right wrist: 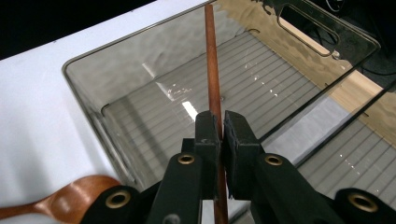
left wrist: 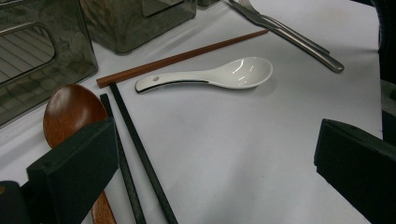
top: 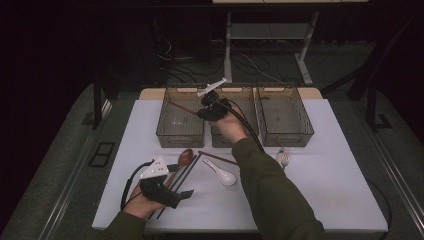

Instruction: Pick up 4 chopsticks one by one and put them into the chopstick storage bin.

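My right gripper (top: 204, 113) (right wrist: 222, 127) hangs over the left bin (top: 164, 131) (right wrist: 88, 88) and is shut on a brown chopstick (top: 181, 107) (right wrist: 212, 70). The chopstick slants out over the bin's inside. My left gripper (top: 186, 194) (left wrist: 215, 161) hovers low at the table's front left. Its jaws stand wide open with nothing between them. Just beyond it lie two black chopsticks (top: 184, 172) (left wrist: 137, 149) and a wooden spoon (top: 185, 157) (left wrist: 72, 112). A white ceramic spoon (top: 223, 174) (left wrist: 219, 75) and a second brown chopstick (top: 218, 158) (left wrist: 182, 58) rest further right.
Three clear grey bins stand in a row at the back; the middle bin (top: 220, 140) and right bin (top: 285, 117) look empty. Metal forks (top: 283, 158) (left wrist: 292, 36) lie right of the arm. The white table (top: 330, 190) has free room at the right.
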`<state>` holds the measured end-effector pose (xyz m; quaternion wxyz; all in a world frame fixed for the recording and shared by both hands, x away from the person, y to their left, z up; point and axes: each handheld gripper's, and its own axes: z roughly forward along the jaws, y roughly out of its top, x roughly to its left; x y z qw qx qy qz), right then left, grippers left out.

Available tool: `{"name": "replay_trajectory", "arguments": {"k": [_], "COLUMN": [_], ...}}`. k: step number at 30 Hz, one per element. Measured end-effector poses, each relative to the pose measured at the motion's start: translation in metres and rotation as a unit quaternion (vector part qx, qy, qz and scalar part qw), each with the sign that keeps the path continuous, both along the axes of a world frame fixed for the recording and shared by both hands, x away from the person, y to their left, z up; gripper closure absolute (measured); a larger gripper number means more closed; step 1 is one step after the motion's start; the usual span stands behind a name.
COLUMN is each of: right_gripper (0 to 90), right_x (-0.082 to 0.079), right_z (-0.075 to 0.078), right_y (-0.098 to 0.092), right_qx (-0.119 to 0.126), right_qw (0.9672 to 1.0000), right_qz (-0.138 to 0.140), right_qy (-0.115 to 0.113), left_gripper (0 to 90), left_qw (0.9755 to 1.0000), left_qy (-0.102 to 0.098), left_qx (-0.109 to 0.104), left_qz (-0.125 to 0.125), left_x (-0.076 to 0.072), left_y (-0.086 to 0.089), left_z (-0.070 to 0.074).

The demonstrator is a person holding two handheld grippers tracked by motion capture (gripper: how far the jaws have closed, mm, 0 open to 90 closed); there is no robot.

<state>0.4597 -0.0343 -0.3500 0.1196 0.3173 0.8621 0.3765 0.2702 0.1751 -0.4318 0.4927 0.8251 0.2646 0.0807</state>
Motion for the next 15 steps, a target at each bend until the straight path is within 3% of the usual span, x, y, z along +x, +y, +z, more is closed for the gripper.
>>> {"name": "replay_trajectory", "arguments": {"k": [15], "right_gripper": [84.6], "right_x": [0.019], "right_z": [-0.015], "right_y": [0.033], "right_qx": [-0.023], "right_qw": [0.9994], "right_qz": [-0.015], "right_qy": [0.022], "left_gripper": [0.0], "left_qw": [1.0000], "left_qy": [0.000], "left_qx": [-0.006], "left_qz": [0.001], "left_x": [0.001], "left_y": [0.002], "left_z": [0.001]}}
